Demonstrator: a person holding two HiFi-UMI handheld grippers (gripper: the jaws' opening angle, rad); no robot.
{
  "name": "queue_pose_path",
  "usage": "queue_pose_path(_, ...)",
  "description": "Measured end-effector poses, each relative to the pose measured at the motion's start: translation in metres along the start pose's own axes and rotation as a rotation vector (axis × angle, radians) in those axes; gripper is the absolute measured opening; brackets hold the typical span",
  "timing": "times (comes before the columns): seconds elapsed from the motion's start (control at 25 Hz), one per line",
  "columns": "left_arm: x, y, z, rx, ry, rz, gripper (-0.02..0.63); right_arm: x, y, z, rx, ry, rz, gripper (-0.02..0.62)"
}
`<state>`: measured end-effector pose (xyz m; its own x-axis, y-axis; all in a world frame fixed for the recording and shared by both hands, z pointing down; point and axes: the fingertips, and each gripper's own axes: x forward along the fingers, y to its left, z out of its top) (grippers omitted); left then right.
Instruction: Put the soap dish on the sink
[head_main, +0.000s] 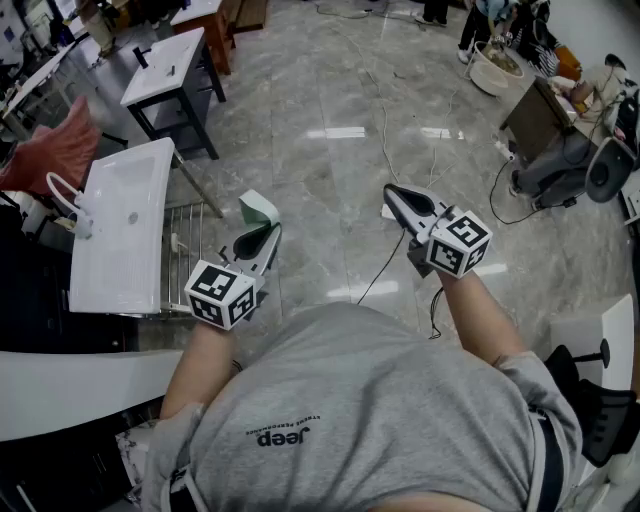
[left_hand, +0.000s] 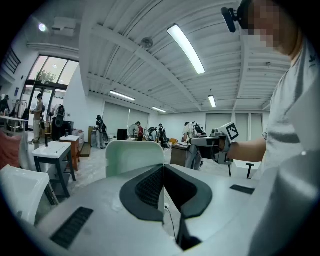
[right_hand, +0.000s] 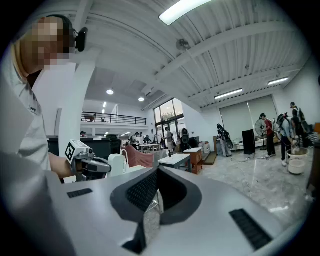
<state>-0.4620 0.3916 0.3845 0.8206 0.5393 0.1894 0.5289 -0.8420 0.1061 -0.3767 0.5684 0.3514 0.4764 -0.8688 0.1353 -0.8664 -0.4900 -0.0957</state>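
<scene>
Soap dish (head_main: 260, 208) is pinched by just one edge in the clamped left gripper (head_main: 267, 233), well right of the sink (head_main: 110, 265). It could easily be shaken loose and dropped. Right gripper (head_main: 395, 196) is kept closed, empty.

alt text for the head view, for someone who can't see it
Seen from above, a person in a grey shirt holds a pale green soap dish in the shut jaws of the left gripper, just right of a white sink. The right gripper is shut and empty.
</scene>
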Motion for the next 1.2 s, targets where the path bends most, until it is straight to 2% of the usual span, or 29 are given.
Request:
queue_pose_path(0.48,0.006,0.000,0.002,-0.002,-0.001,0.009,0.015,0.003,-0.007,0.004,-0.009,0.004,0.013,0.055)
queue_pose_path(0.64,0.010,-0.003,0.003,-0.001,0.001,0.013,0.015,0.001,-0.015,0.006,0.028,-0.006,0.017,0.057)
queue_pose_path(1.2,0.055,-0.059,0.010,-0.001,-0.024,0.057,0.015,-0.048,-0.059,0.011,0.011,-0.011,0.074,0.058)
